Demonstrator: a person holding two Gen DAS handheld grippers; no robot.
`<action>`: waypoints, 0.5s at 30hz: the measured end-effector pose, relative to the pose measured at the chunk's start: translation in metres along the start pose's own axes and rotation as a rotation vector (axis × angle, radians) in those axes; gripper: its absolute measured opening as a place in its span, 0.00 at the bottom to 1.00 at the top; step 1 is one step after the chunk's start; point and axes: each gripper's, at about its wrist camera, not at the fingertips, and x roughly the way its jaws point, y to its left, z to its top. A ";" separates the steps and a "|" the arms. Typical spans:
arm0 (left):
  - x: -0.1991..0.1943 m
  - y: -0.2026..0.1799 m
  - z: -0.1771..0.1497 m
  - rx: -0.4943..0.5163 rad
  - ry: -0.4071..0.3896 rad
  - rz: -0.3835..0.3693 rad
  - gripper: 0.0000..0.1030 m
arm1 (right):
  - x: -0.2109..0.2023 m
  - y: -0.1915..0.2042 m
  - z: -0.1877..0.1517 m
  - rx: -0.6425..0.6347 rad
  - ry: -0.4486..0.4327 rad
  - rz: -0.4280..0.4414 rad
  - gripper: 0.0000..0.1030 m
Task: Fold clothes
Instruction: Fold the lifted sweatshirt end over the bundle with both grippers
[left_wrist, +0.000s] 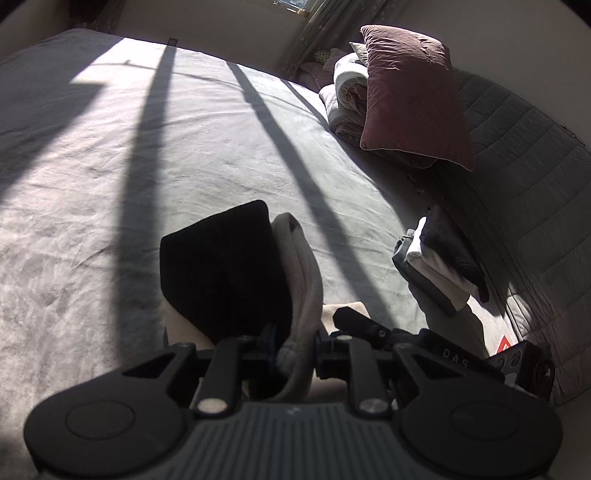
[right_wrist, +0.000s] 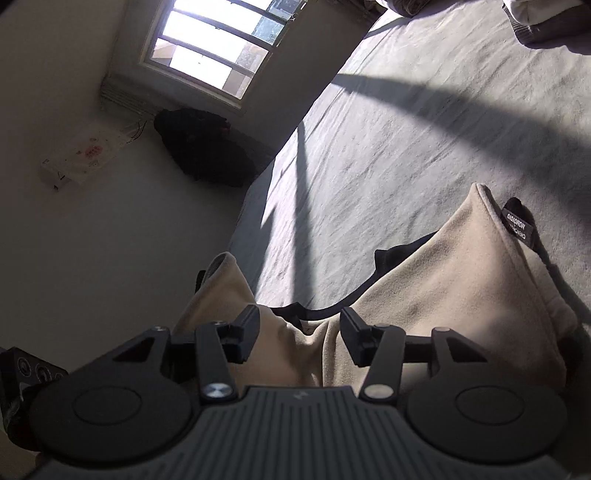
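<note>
While sun stripes the bed (left_wrist: 155, 177) with long window shadows, both grippers are on one garment at its near edge.

Left gripper (left_wrist: 295, 345): clenched on a thick fold of the beige garment (left_wrist: 301, 266). Fabric bunches between the jaws and rises ahead of them as a rolled edge. Black lining (left_wrist: 221, 266) of the same piece stands up just to its left, blocking part of the view. Lifted off the bed here, not lying flat.

Right gripper (right_wrist: 297, 334): jaws spread, nothing pinched. Beige garment (right_wrist: 443, 280) sags in the gap and drapes under both fingers. Whether the fingers (right_wrist: 245, 332) touch the cloth, can't tell. Black lining (right_wrist: 402, 251) peeks out along the far hem. Woven black label (right_wrist: 517, 225) sits at the raised corner on the right, text unreadable from here.

Rest of the scene:
- Stack of folded clothes (left_wrist: 439, 262) on the bed, right of the left gripper, well apart from the beige piece. Dark item on top, white under it, grey at the bottom.
- Maroon pillow (left_wrist: 410, 96) leaning on a rolled duvet (left_wrist: 347, 99) further up the bed, by the quilted headboard (left_wrist: 524, 155).
- Window (right_wrist: 218, 40) on the far wall, dark bag (right_wrist: 207, 147) on the floor below it, white flat box (right_wrist: 85, 155) beside that.
- Right gripper's body (left_wrist: 517, 354) is visible at the lower right in the left wrist view, close beside the left one.
</note>
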 end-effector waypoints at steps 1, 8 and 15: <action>0.005 -0.002 -0.001 0.003 0.012 -0.004 0.21 | 0.001 -0.004 0.004 0.038 0.011 0.018 0.63; 0.044 -0.003 -0.016 -0.015 0.120 -0.163 0.35 | 0.005 -0.031 0.013 0.233 0.052 0.017 0.66; 0.020 0.025 -0.021 -0.046 0.072 -0.224 0.40 | 0.001 -0.031 0.012 0.233 0.075 -0.043 0.66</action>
